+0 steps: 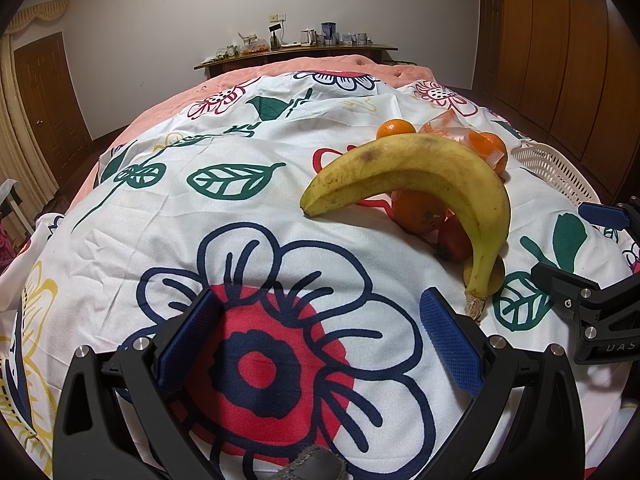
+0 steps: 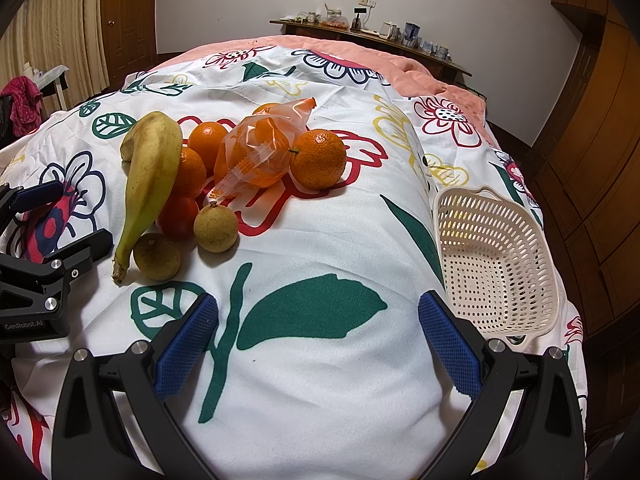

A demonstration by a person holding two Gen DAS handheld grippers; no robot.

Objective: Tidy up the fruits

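A banana point(image 2: 150, 172) lies on the flowered cloth among several oranges point(image 2: 319, 159), an orange in a clear bag point(image 2: 256, 152), a red tomato point(image 2: 178, 218) and two brownish round fruits point(image 2: 216, 228). The banana also shows in the left wrist view point(image 1: 420, 176). An empty white plastic basket point(image 2: 496, 264) lies at the right. My left gripper point(image 1: 320, 336) is open and empty, left of the banana's stem. My right gripper point(image 2: 318, 340) is open and empty, between the fruit pile and the basket.
The fruit lies on a bed covered by a flowered cloth point(image 2: 320, 240) over a pink blanket point(image 2: 420, 68). A cluttered wooden shelf point(image 2: 372, 40) stands behind the bed. Wooden wardrobes point(image 2: 592, 160) line the right side.
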